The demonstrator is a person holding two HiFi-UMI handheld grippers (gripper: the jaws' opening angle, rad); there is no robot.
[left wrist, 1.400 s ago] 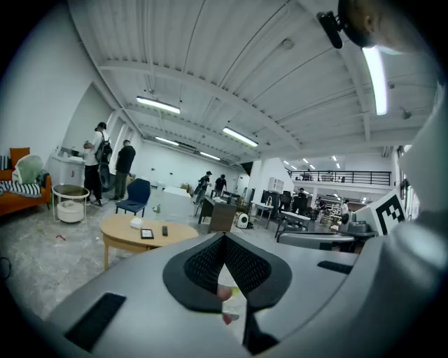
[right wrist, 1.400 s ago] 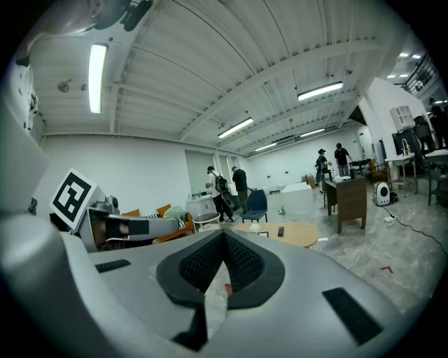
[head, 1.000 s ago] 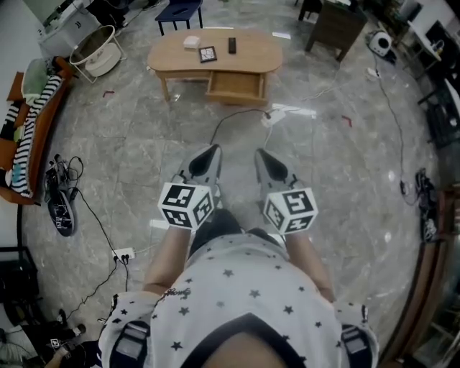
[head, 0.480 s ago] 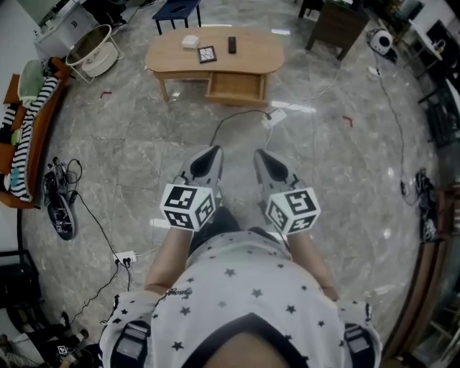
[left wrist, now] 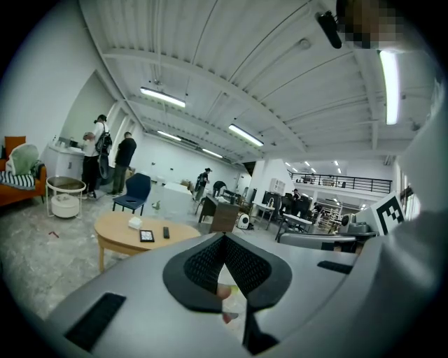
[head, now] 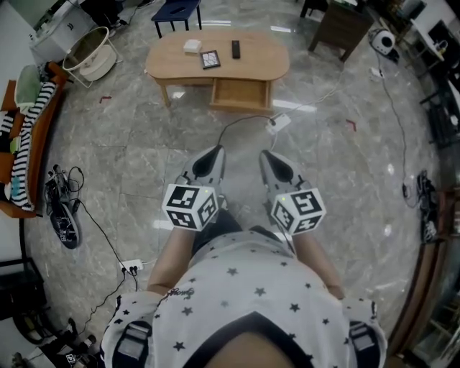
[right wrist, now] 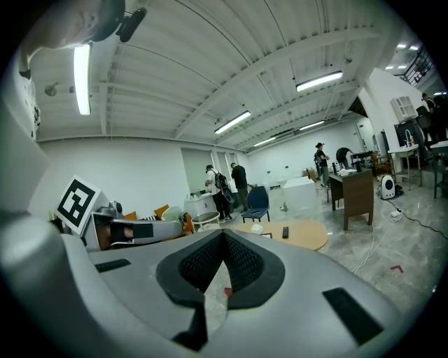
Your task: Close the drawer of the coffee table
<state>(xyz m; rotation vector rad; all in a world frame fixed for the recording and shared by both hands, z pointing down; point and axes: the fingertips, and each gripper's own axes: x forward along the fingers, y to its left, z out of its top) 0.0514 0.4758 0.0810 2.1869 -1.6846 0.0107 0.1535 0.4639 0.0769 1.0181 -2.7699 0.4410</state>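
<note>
A grey marbled floor [head: 144, 158] is filling most of the head view and is reflecting the ceiling lights in bright patches. At the top centre an oval wooden table [head: 262, 63] is standing on it. The table's drawer [head: 241, 93] is hanging pulled out from the near side, well apart from both tools. A black remote [head: 235, 48], a small white box [head: 191, 45] and a dark framed square [head: 210, 58] are lying on the tabletop. A white power strip [head: 278, 123] is lying on the floor just below the drawer, with a black cable [head: 233, 122] curling away from it. An orange sofa [head: 18, 154] with a striped cloth [head: 32, 108] is sitting along the left edge. A round white wire stand [head: 90, 56] is standing at the upper left, a blue chair [head: 177, 10] above the table and a dark wooden desk [head: 338, 25] at the upper right. In the centre of the frame the left tongs [head: 213, 153] and the right tongs [head: 267, 157] are pointing side by side toward the table, each with its jaws pressed together and nothing between them. In the left gripper view, people [left wrist: 105, 154] are standing by the far white wall.
</note>
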